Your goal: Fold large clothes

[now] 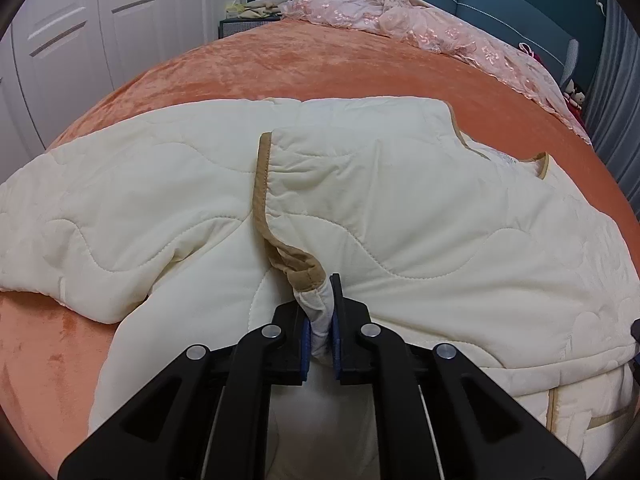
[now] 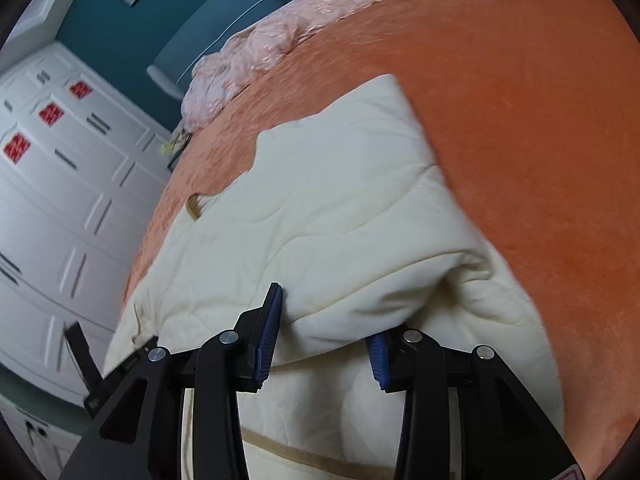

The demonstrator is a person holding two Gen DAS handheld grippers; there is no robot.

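Handling this quilted cream jacket (image 1: 400,208) should be easy on the wrist but awkward in bulk: it looks padded, soft and light, with no stiffness of its own, so I judge it will sag and slump wherever I do not carry it. Its shell looks smooth, perhaps a little slippery, so a pinch on one thin layer may creep. My best holds, I think, are the tan trim (image 1: 262,184) and the hem corners, where binding and seams give the pads something firm.

It lies spread on the orange bedspread (image 1: 320,68), stretching away ahead of both claws and out to either side.

My left claw (image 1: 320,332) is nearly shut, pinching a narrow bunch of white cloth just below where the tan trim curls; the cloth fills the small gap between the blue pads (image 1: 306,336).

My right claw (image 2: 320,344) stands partly open, a thick rolled fold of the jacket (image 2: 340,216) bulging between its fingers. The left pad (image 2: 266,344) lies against the fold; the right pad is half hidden under the cloth, so I cannot say it presses, and I would not trust this as a grip
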